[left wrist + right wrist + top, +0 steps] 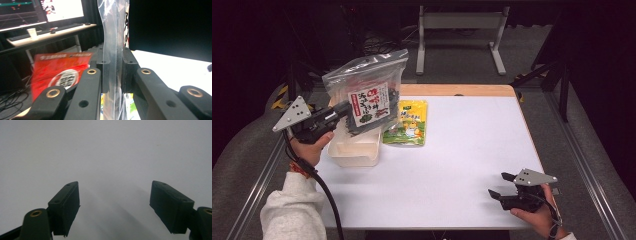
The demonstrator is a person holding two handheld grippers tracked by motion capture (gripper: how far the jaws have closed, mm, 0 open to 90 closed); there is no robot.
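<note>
I am holding a clear zip bag (364, 92) of dark snack packets in the air with the left tool (346, 111), over the left side of the white surface (452, 165). The tool is clenched on the bag's lower left edge; in the left gripper view the plastic film (113, 50) is pinched flat between the two black pads. The bag is hanging tilted, just above a cream tray (354, 150) at the left edge of the surface. A yellow and green packet (408, 122) is lying flat just right of the tray.

The right tool (499, 186) is resting at the near right of the surface, released, its jaws standing wide with nothing between them; the right gripper view is looking at bare white surface (105, 150).

As I judge it, I am carrying the bag toward or away from the tray. To do this well, I am keeping the pinch firm, since thin film can slip, and moving slowly so the heavy contents are not swinging. If I am setting it down, I am lowering it until the bottom is resting before releasing, clear of the yellow packet.
</note>
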